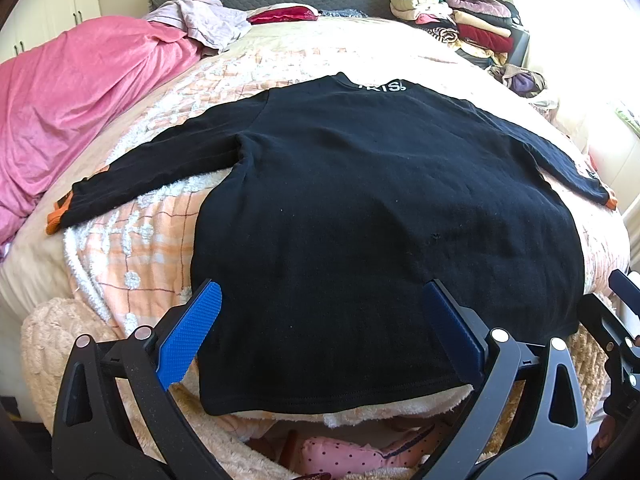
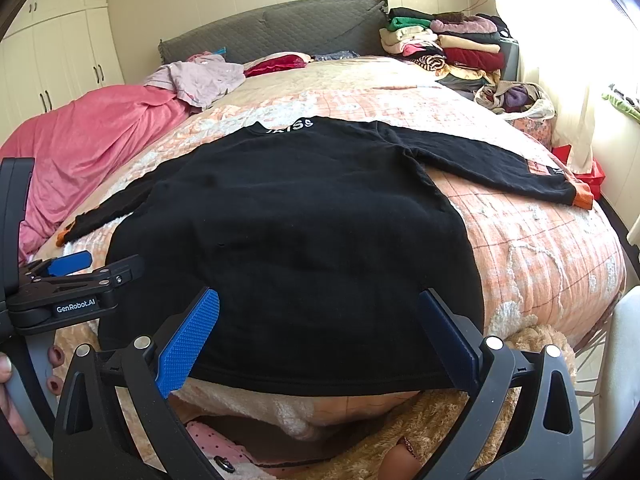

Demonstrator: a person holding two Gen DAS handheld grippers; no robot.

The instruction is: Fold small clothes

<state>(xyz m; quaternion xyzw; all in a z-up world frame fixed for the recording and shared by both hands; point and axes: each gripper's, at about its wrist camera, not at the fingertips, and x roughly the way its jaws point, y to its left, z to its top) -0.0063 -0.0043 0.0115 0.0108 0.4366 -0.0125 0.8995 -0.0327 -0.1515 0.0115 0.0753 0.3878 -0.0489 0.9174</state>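
Observation:
A black long-sleeved top (image 1: pixel 360 208) with orange cuffs and white letters at the collar lies flat on the bed, hem toward me, both sleeves spread sideways. It also shows in the right wrist view (image 2: pixel 288 232). My left gripper (image 1: pixel 324 292) is open and empty, its blue fingers standing above the left half of the hem. My right gripper (image 2: pixel 320 300) is open and empty above the right half of the hem. The left gripper also shows at the left edge of the right wrist view (image 2: pixel 96 266).
The bed carries a peach checked blanket (image 2: pixel 540 248). A pink duvet (image 1: pixel 68 108) lies at the left, a crumpled pale garment (image 1: pixel 208 24) near the grey headboard, and stacks of folded clothes (image 1: pixel 460 20) at the far right. A fluffy beige throw (image 2: pixel 520 344) hangs over the near edge.

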